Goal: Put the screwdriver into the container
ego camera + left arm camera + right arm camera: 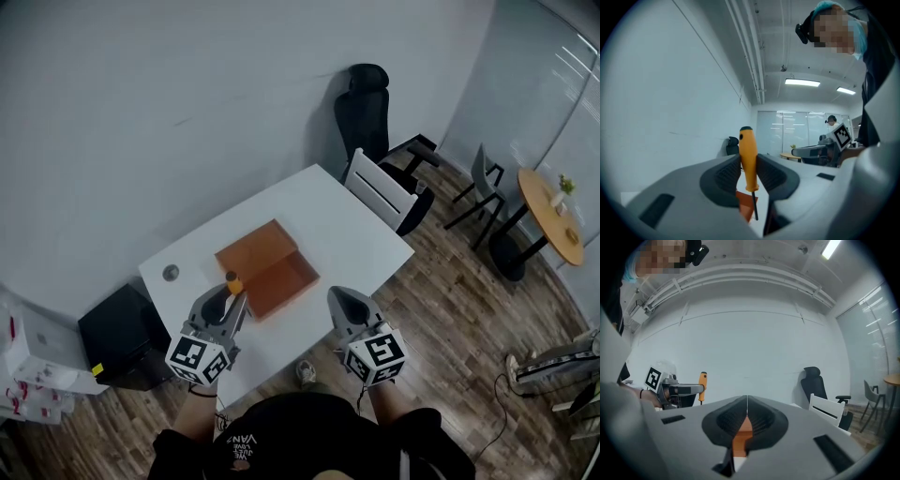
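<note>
Transport step in hand, by the look of it: left claw (231, 294) clamped on the orange handle of the screwdriver (748, 157), held upright with shaft down, just short of the container (286, 281) at its near-left edge, above the table (361, 234). Right claw (747, 405) pressed together, empty, near the container's near-right corner. Next, probably: carry over the container's open middle, lower, then release.

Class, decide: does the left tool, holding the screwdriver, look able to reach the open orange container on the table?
Probably yes: the left tool, gripping the screwdriver upright, is close beside the open container, and nothing visible lies between them.
</note>
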Available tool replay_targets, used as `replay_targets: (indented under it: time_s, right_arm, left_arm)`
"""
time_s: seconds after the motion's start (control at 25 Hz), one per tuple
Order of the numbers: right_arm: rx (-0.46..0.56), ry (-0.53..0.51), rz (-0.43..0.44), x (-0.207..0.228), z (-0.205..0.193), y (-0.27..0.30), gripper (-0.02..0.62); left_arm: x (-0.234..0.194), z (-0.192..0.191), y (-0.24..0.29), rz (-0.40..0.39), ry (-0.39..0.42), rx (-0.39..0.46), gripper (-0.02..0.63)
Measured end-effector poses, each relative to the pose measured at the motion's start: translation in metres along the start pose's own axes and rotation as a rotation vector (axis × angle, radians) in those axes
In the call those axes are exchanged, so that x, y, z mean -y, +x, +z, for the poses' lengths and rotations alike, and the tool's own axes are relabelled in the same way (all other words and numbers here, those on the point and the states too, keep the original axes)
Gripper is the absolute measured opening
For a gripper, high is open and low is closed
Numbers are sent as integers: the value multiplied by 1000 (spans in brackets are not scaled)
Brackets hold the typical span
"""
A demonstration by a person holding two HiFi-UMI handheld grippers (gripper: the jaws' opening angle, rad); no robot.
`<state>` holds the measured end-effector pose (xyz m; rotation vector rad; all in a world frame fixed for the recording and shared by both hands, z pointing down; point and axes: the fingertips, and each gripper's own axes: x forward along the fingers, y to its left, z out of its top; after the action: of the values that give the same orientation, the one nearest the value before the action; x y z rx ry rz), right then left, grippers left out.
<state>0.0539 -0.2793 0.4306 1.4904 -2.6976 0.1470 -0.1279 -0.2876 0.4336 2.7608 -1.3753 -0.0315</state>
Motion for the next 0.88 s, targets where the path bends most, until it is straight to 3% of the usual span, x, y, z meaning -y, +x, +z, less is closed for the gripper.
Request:
replay_targets:
  time_s: [0.64,0.88]
  right_arm:
    - [-27,26,28,49,-14,42,12]
    - [-35,28,36,54,-19,50,12]
  left_arm:
    - [-21,-37,82,-27,19,-122,109]
    - [-28,-70,102,-53,21,-222,109]
